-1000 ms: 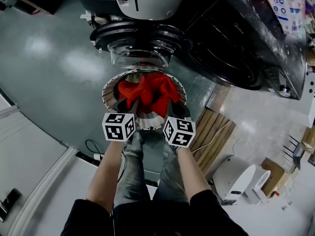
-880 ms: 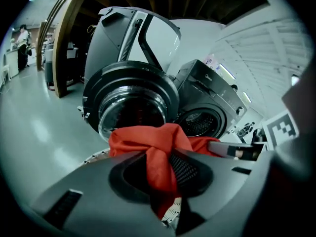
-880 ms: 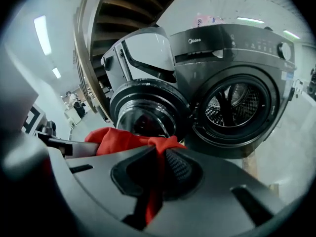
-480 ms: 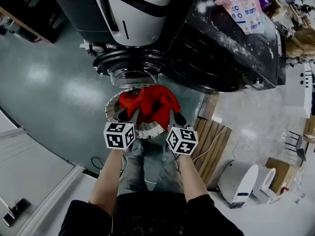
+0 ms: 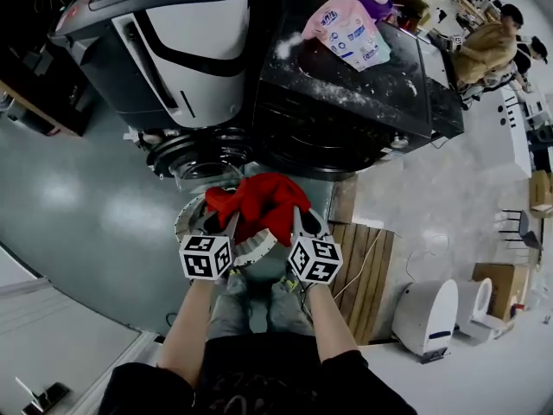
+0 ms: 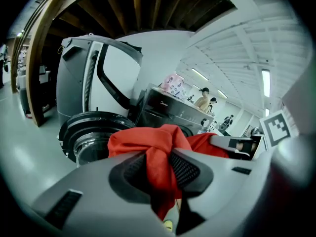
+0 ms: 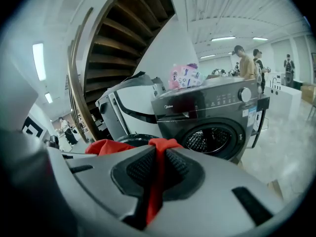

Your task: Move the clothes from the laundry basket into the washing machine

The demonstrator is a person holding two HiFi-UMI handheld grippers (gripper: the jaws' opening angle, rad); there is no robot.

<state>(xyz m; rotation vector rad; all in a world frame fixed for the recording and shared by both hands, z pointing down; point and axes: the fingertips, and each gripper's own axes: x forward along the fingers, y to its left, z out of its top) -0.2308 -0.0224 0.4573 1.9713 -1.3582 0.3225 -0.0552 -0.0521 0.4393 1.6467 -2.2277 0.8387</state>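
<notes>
A red garment (image 5: 259,206) hangs bunched between my two grippers, just above the round white laundry basket (image 5: 252,251). My left gripper (image 5: 232,220) is shut on the garment's left part, and in the left gripper view the red cloth (image 6: 157,149) is pinched between the pads. My right gripper (image 5: 296,220) is shut on the right part, where a thin red fold (image 7: 158,154) runs between its jaws. Beyond them stands the white washing machine (image 5: 186,59) with its round door (image 5: 200,152) swung open. Its drum opening is hidden behind the door and the cloth.
A dark front-loading machine (image 5: 346,102) with its door closed stands right of the white one, a pink detergent bag (image 5: 350,31) on top. A wooden pallet (image 5: 365,258) and a white appliance (image 5: 423,314) lie at the right. People (image 5: 488,41) stand far back.
Both grippers have risen together with the red garment, lifting it out of the basket. The head view has tilted up, so more of both machines shows.
</notes>
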